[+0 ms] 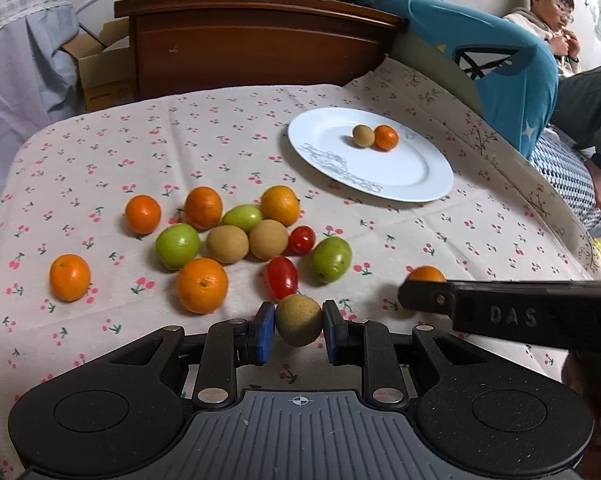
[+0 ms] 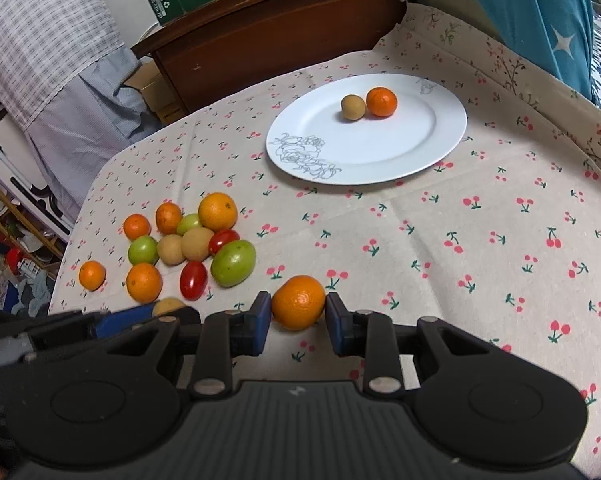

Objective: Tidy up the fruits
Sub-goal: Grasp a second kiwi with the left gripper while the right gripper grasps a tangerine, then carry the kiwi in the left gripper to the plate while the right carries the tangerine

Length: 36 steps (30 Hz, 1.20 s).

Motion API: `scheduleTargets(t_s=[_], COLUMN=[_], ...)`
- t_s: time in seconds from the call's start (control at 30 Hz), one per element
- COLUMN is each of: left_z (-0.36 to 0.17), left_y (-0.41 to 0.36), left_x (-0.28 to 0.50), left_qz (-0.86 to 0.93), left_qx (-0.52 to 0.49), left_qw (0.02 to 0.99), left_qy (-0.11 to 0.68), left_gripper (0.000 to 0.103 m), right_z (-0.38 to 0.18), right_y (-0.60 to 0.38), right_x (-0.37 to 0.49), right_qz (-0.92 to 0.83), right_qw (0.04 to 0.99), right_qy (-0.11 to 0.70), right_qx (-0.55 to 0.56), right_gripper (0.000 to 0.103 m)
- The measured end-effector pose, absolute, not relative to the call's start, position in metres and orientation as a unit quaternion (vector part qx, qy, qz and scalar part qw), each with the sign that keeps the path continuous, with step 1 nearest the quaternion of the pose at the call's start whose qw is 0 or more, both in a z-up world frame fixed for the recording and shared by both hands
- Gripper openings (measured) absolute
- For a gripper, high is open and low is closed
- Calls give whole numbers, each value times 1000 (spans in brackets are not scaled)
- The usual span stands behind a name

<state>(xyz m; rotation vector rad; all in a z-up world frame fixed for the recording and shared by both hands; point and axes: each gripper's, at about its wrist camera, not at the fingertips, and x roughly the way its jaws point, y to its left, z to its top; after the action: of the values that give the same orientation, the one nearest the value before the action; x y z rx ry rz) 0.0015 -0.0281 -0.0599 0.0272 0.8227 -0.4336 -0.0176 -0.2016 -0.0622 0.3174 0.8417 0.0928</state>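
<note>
A round tan longan-like fruit (image 1: 299,320) is pinched by the left gripper (image 1: 299,326), a small orange mandarin (image 2: 298,302) by the right gripper (image 2: 298,312), near the white plate (image 2: 440,148); smooth skins could be squeezed loose and dropped

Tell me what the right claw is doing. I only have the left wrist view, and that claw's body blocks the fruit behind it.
Observer: The right claw has a whole mandarin between its blue pads, which appear to touch it on both sides.
Operator: Report what lies between that mandarin and the plate.
Observer: Only cherry-print cloth lies between it and the near rim of the plate; no other fruit sits on that stretch.
</note>
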Motion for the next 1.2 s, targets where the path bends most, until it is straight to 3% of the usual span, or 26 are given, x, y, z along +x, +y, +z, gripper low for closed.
scheduleTargets(t_s=[0.77, 1.2], left_z=[-51, -18], left_y=[-18, -12], left_x=[9, 25], left_qz=[-185, -192], left_qx=[7, 10], left_qw=[897, 916], left_qy=[401, 353], left_gripper=[23, 23], right_z=[-52, -30], right_y=[-184, -189], right_x=[-33, -28], right_qz=[66, 86], right_qw=[903, 911], right_qy=[405, 383], right_qx=[125, 131], right_gripper=[29, 29])
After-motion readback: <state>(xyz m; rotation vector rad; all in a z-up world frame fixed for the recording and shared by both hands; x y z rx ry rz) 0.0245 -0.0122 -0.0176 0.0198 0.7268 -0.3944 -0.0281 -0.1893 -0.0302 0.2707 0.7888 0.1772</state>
